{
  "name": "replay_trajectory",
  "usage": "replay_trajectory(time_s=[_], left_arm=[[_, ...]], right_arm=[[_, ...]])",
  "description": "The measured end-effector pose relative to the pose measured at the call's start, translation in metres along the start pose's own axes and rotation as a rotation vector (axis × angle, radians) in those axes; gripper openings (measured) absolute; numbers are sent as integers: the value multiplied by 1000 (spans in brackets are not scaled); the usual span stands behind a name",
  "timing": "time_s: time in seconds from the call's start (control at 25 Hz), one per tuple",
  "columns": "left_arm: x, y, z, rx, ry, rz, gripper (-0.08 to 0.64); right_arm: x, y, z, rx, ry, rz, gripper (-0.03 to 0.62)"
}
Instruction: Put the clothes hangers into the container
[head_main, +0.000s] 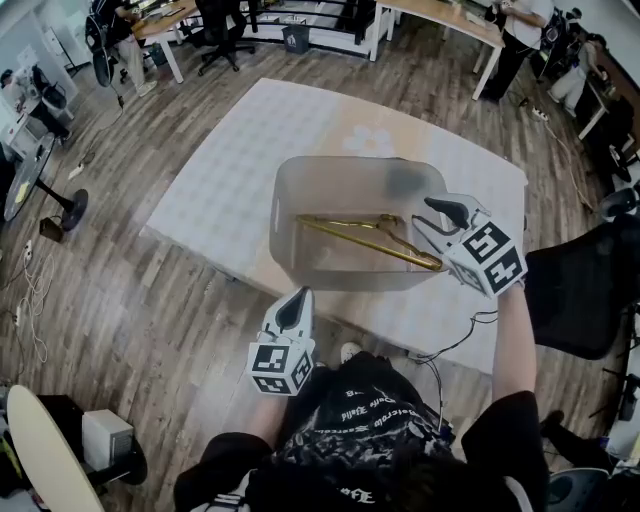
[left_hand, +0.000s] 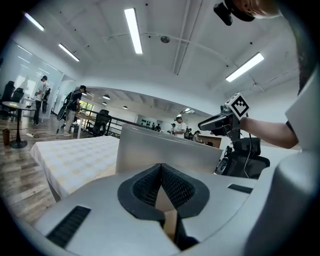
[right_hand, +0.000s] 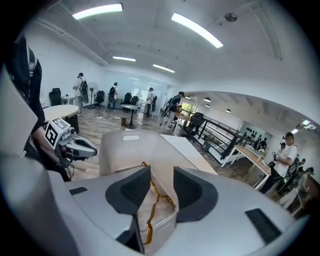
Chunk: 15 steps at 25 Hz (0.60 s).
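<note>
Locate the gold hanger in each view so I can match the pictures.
Head view: gold hanger lies inside the container, centre frame.
Left gripper view: not visible; only the container's outer wall shows.
Right gripper view: hanger low centre, past the open right gripper, in the container.
Shared landmark: the container.

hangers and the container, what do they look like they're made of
The hangers: thin gold rods with a glossy shine, probably metal wire with a brass-like finish. The container: frosted, translucent grey, likely plastic; the hangers show dimly through its wall.
</note>
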<state>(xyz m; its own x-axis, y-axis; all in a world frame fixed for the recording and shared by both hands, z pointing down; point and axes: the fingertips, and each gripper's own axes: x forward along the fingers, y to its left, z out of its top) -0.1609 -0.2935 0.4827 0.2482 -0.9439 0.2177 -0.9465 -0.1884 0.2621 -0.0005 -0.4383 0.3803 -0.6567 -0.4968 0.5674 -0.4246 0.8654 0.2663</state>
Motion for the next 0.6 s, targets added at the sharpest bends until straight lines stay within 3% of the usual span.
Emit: replay_trajectory(time_s=[0.36,0.6], left_arm=[[-5,-25,9,48,-21,-126,20],[-14,-44,16,64,-52,-198,20]], right_arm=[[-57,31,1,155,-243,-79,160],[-79,65,-22,258,-327,-122,151]])
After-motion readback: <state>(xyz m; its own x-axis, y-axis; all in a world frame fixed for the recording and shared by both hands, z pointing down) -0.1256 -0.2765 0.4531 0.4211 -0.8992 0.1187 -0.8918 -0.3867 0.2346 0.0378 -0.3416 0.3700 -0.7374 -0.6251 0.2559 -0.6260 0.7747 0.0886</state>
